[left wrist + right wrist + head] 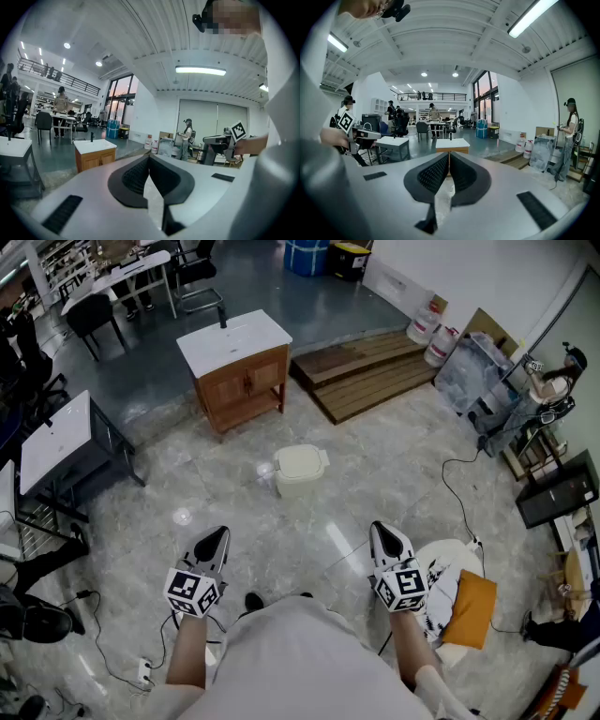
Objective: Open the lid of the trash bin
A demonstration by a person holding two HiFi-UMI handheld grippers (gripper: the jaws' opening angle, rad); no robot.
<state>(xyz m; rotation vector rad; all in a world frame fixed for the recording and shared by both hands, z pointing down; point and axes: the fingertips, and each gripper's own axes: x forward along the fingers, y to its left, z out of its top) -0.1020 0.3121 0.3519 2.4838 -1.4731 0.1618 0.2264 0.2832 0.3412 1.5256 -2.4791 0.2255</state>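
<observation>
A cream trash bin [300, 470] sits on the floor, farther off, its lid down. The left gripper [220, 534] and right gripper [378, 528] hang near the person, both closed and empty. Opening seems unstarted.

The trash bin [300, 470] sits on the floor [375, 474] out front, ahead of the left tool [218, 538] and right tool [382, 532] and well apart from both. Behind it, a bit left, is the sink cabinet [236, 367], with wooden platforms [370, 371] to the cabinet's right. A cushion [469, 607] lies right of the right tool.
</observation>
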